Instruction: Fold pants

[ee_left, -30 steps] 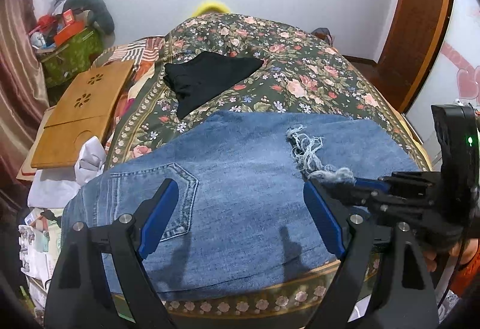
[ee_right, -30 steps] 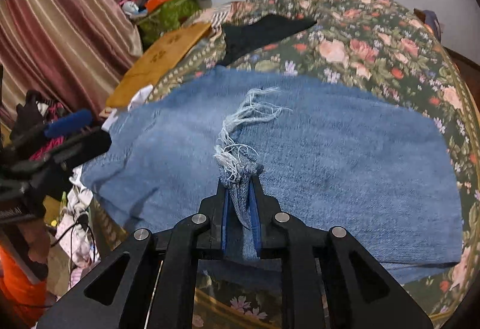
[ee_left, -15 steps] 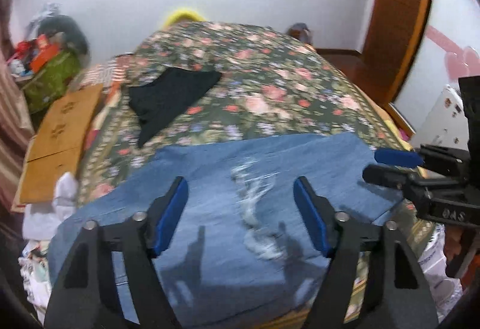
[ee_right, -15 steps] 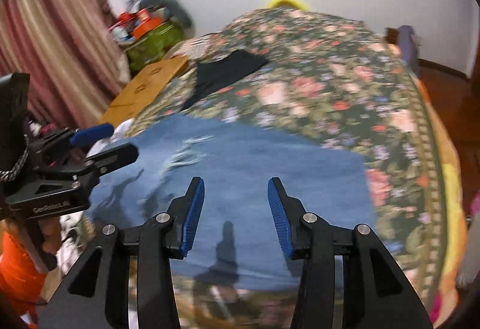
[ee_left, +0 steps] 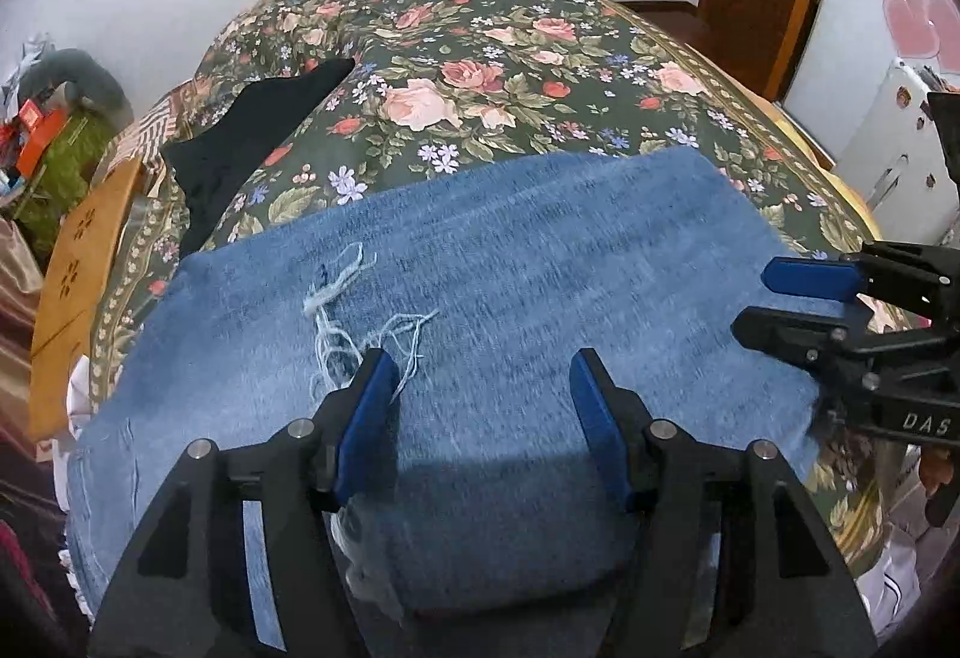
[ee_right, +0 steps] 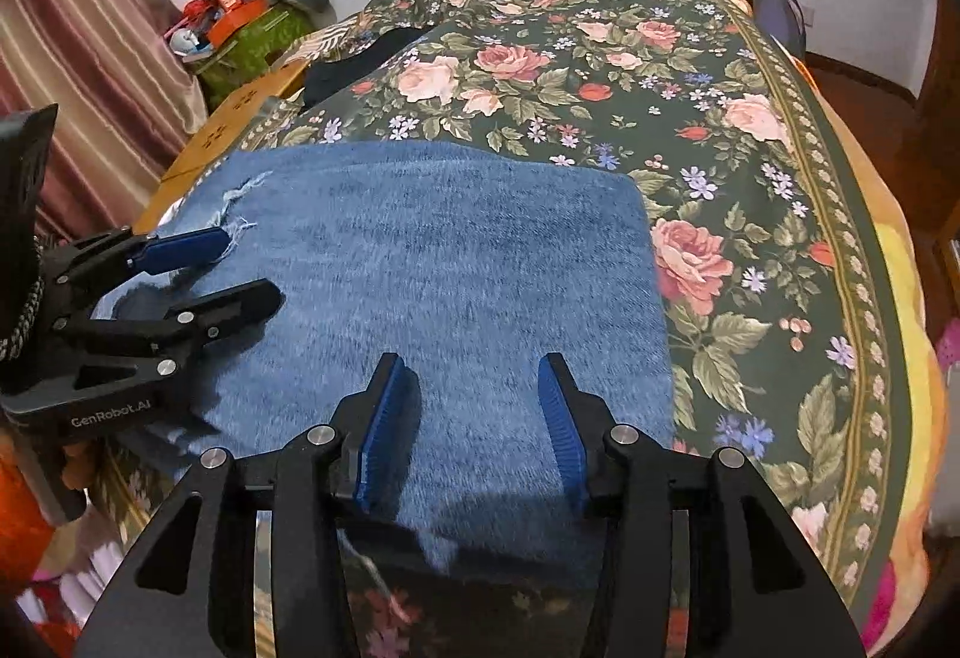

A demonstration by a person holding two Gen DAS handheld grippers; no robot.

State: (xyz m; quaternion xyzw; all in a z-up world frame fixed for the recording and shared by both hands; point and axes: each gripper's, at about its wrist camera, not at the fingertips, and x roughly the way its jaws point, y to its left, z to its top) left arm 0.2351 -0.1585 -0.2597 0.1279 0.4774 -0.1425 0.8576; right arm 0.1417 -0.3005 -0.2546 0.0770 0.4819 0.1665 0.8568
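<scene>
The jeans (ee_left: 540,298) lie flat on the flowered bed (ee_left: 510,75), filling the lower middle of both views as one broad blue rectangle, the frayed hem threads (ee_left: 348,310) resting on top at the left. That suggests at least one fold is made, and the wide slab likely wants another fold or two. The left tool (ee_left: 483,406) hangs over the denim, jaws closing on nothing; the right tool (ee_right: 474,418) is opening, empty, near the jeans' lower right edge.
</scene>
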